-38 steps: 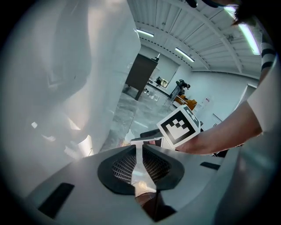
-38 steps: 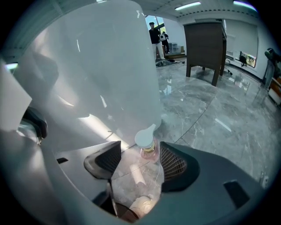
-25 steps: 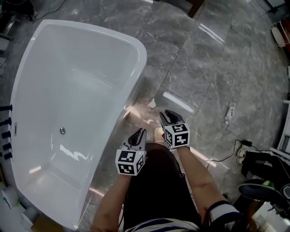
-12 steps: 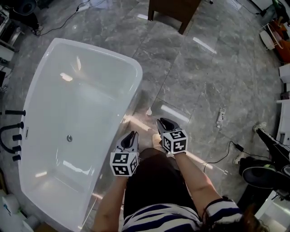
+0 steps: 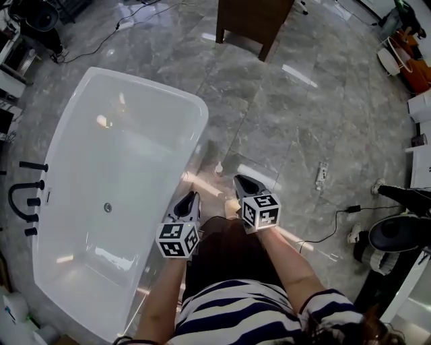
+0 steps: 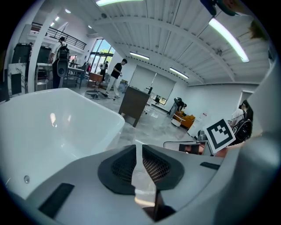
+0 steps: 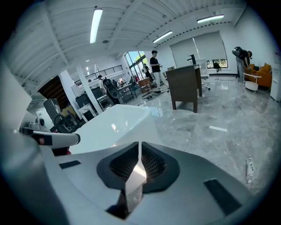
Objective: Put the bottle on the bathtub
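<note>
The white bathtub stands empty on the grey stone floor, left of my legs. A small white object stands on the floor by the tub's near corner; it is too small to tell whether it is the bottle. My left gripper hovers beside the tub's rim with its jaws shut and nothing in them. The right gripper is held level with it, above the floor. Its jaws have just been closing and now stand shut on nothing. The tub lies left of both grippers.
Black taps stand at the tub's left side. A dark wooden cabinet is at the far end. On the floor to the right lie a slim pale object and a cable, with a black stool beyond. People stand far off.
Both grippers have risen, and the tub and floor look farther away. The right gripper's jaws have closed from partly open. The left jaws look the same.
</note>
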A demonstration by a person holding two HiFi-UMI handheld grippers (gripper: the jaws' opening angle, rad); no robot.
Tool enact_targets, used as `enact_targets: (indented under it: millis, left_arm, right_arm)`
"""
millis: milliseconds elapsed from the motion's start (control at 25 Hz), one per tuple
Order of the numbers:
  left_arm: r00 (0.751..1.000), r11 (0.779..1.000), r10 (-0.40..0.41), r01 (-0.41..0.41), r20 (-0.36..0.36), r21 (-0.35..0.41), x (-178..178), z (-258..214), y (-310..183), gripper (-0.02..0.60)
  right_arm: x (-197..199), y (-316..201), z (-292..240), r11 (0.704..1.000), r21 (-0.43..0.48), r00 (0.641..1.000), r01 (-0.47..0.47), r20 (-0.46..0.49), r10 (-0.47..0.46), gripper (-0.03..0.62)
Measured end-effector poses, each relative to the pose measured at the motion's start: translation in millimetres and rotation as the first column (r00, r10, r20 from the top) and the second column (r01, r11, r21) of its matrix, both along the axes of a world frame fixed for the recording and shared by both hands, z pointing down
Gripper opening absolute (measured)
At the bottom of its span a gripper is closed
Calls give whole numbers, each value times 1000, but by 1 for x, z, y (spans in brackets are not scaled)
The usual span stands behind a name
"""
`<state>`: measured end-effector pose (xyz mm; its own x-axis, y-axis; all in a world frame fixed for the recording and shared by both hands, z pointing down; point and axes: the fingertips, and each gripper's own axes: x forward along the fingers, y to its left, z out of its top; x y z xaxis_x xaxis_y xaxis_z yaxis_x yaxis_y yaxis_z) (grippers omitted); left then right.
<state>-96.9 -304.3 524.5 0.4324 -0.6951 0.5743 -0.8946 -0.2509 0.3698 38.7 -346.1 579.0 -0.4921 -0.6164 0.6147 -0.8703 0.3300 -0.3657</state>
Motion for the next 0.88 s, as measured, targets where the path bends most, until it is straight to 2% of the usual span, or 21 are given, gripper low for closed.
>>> enact_targets:
  millis: [320, 520, 880]
  left_arm:
    - [999, 999, -33, 33, -11, 24, -15, -30, 3, 57]
    - [999, 999, -34, 34, -3, 20, -14, -41, 8, 57]
    - [998, 997, -65, 66, -26, 49, -22, -58, 15, 57]
  right_arm:
    - [-5, 12, -40, 999, 41, 999, -15, 45, 13, 29]
    - [-4, 18, -58, 998, 68, 999, 11, 31, -13, 26]
    - [-1, 23, -76, 996, 85, 999, -19, 44, 16, 26]
